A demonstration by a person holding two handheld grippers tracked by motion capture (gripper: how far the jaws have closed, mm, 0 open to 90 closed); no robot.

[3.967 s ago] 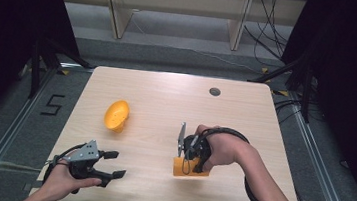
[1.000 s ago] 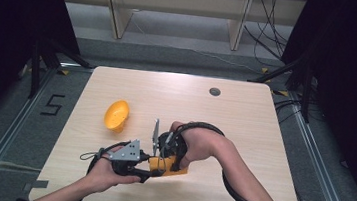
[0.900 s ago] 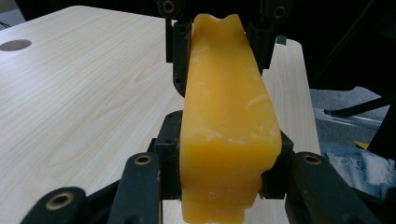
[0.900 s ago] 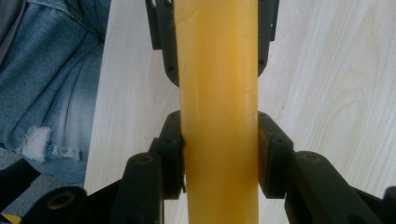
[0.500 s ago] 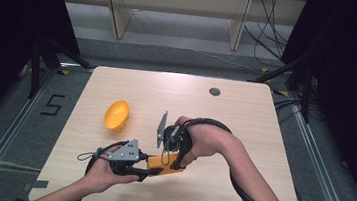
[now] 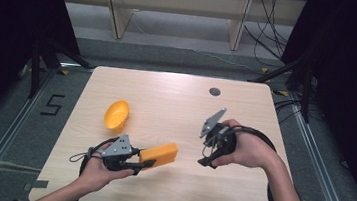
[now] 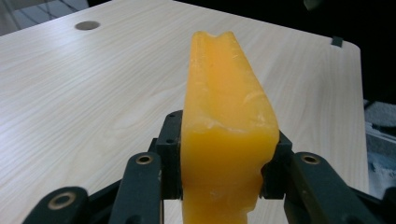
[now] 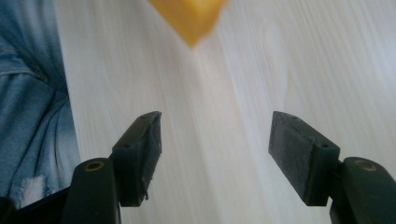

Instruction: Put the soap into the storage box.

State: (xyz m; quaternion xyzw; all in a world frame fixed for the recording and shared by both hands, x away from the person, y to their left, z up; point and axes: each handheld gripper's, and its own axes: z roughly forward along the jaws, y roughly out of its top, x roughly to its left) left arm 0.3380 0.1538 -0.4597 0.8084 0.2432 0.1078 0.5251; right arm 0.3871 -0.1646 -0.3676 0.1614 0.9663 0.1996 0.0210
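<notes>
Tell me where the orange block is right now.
In the high view the orange block sits clamped in the left gripper, near the table's front left.

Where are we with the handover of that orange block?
Done: the left gripper is shut on the orange block, and the right gripper, whose jaws have just been opening, is off it with nothing between them. In hand: the block is held low over the table. Left: probably setting it down; the orange bowl lies untouched.

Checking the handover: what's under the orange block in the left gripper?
Bare wooden table lies under the orange block, clamped by the left gripper. The block's underside and whether it touches the table can't be seen.
</notes>
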